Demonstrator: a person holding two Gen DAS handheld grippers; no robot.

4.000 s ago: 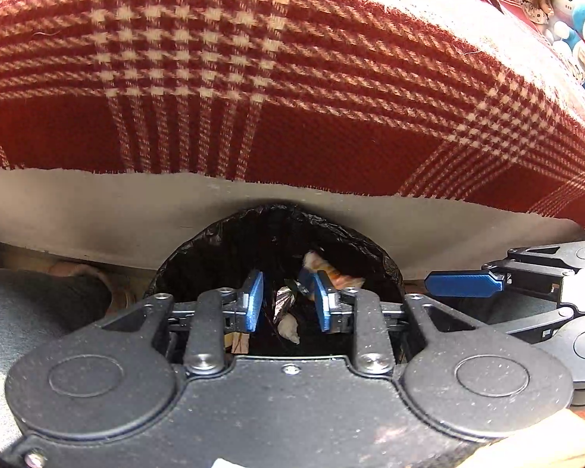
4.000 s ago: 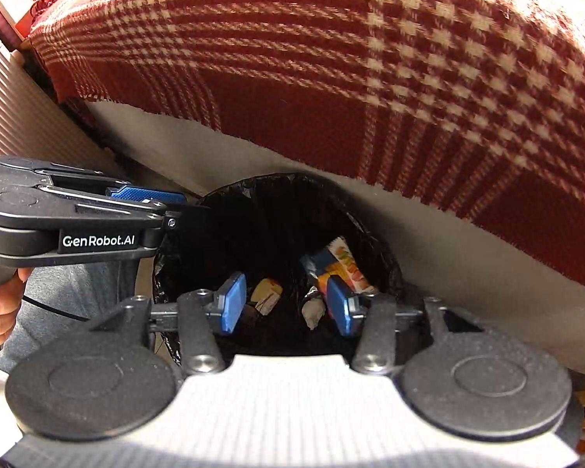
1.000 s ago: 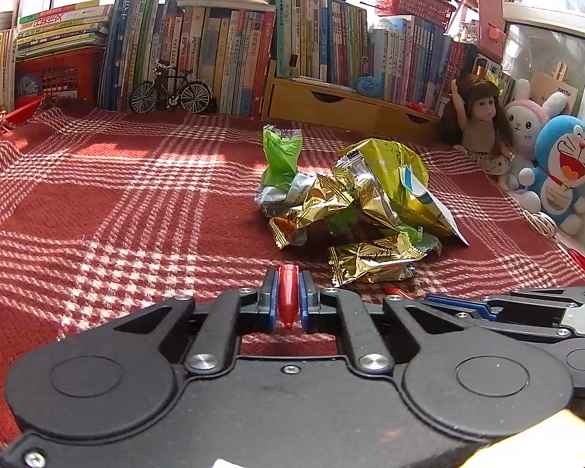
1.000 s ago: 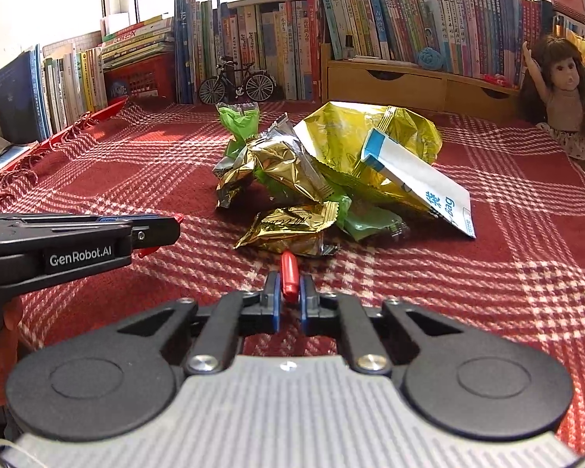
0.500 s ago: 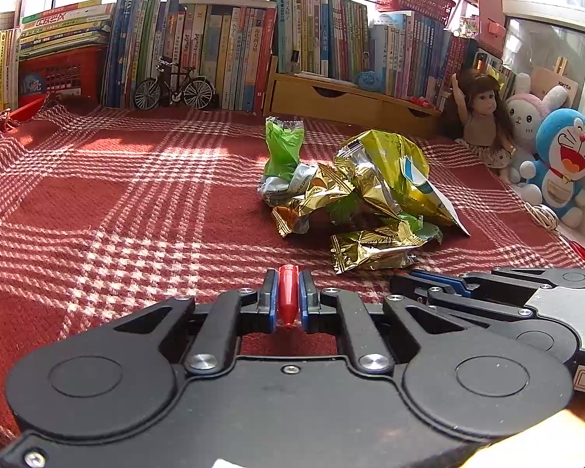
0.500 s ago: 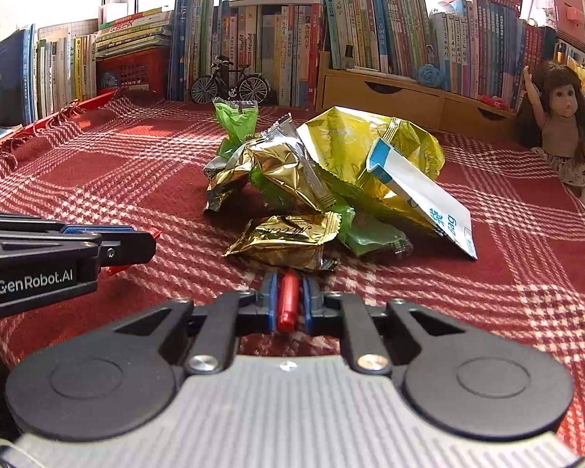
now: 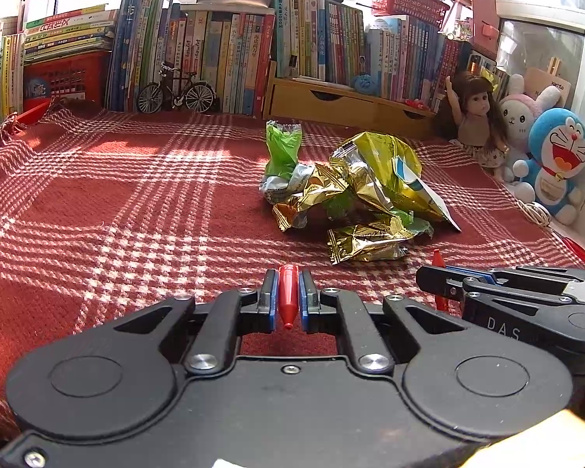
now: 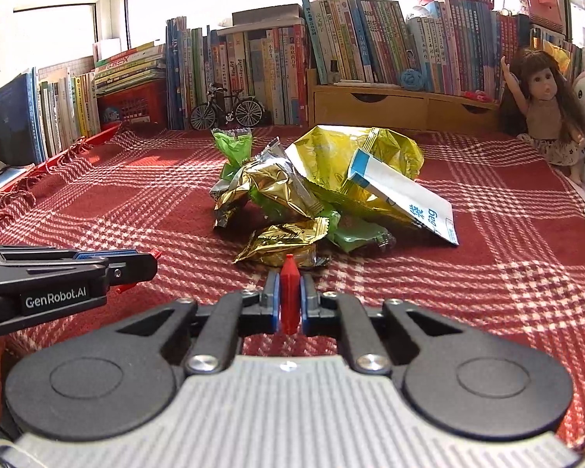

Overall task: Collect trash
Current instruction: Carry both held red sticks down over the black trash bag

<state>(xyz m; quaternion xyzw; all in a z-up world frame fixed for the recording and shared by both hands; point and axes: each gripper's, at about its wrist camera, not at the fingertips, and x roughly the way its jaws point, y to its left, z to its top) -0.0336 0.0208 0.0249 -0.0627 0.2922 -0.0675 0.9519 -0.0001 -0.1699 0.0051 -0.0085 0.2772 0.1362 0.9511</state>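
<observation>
**Left wrist and right wrist views: both grippers before the wrapper pile**

Left wrist view: the left gripper (image 7: 285,299) has its jaws closed on a red piece (image 7: 288,295), which sits upright between the blue pads (image 7: 269,299). What the red piece is cannot be told. Beyond the jaws lies the trash, a wrapper pile (image 7: 355,191), on the red plaid cloth (image 7: 117,202) that covers the bench. Nearest the jaws in this pile is a small gold wrapper (image 7: 366,242); behind it lie crumpled gold wrappers (image 7: 312,195), a large yellow bag (image 7: 386,167) and, at the pile's left rear, a green wrapper (image 7: 282,150) standing upright. The right gripper (image 7: 436,280) enters right of the pile, jaws likewise closed on a red piece.

Right wrist view: the right gripper (image 8: 289,297) holds its red piece (image 8: 289,296) between closed jaws, the tip just short of the small gold wrapper (image 8: 284,240); whether they touch cannot be told. A white-and-blue pack (image 8: 405,199) leans on the pile's right side, against the yellow bag (image 8: 343,152). The left gripper (image 8: 152,263) lies left of the pile, level with its near edge.

Behind the pile stand a row of books (image 8: 253,62), a model bicycle (image 8: 227,112) and a wooden drawer unit (image 8: 401,107). Right of the pile are a doll (image 8: 542,105) and plush toys (image 7: 553,156).
</observation>
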